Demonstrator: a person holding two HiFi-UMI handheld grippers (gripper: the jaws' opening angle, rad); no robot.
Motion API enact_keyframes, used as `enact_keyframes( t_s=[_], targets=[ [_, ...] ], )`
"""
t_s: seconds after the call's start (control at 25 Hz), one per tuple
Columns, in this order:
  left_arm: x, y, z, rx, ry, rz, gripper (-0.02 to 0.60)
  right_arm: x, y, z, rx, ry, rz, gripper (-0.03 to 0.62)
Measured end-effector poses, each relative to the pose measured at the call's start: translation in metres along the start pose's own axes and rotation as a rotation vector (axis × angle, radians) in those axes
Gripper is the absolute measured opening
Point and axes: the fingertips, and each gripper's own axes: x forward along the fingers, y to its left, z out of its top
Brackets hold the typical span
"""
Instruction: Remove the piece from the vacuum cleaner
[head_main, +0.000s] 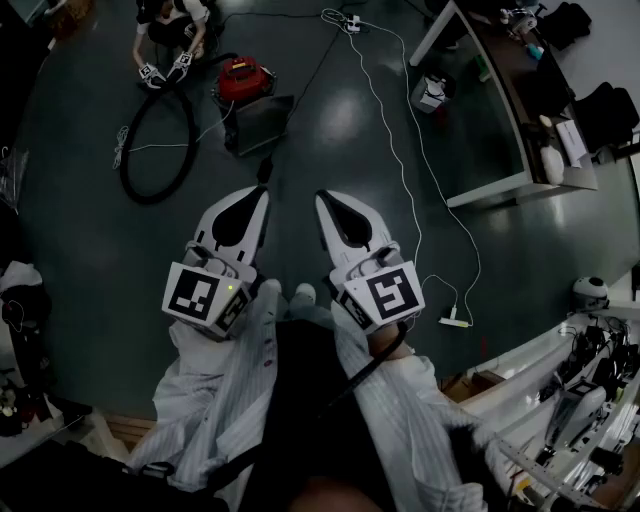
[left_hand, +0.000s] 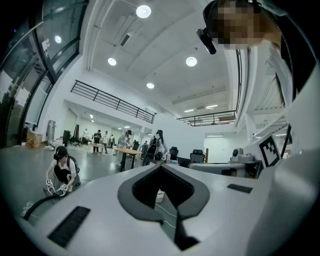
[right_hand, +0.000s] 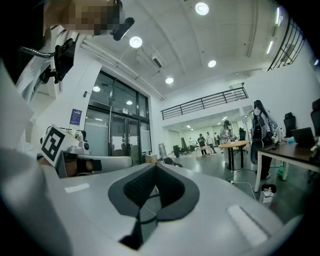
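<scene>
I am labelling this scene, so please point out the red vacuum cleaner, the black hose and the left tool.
red vacuum cleaner (head_main: 243, 78), head view, on its red body.
black hose (head_main: 130, 188), head view, on the loop's lower left curve.
left tool (head_main: 262, 192), head view, where its closed tips meet.

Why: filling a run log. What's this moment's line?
left gripper shut, empty | right gripper shut, empty | vacuum cleaner on floor, apart from both

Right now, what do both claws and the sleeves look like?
White tapered shells, dark grey teardrop pads: left claw, right claw. Each carries a cube with black-and-white square markers. A black cable trails from the right one. White, finely striped sleeves.
</scene>
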Motion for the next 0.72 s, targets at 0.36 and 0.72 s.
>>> enact_keyframes(
  t_s=[0.36,0.72],
  targets=[
    [0.005,-0.009,-0.002,-0.006,0.005,-0.005,0.003,-0.007,-0.006,0.002,0.011,-0.006,-0.002,-0.002],
    [0.013,-0.017,-0.012,-0.014,0.008,0.011,0.003,-0.017,-0.02,-0.003,0.056,-0.011,0.017,0.0]
  ],
)
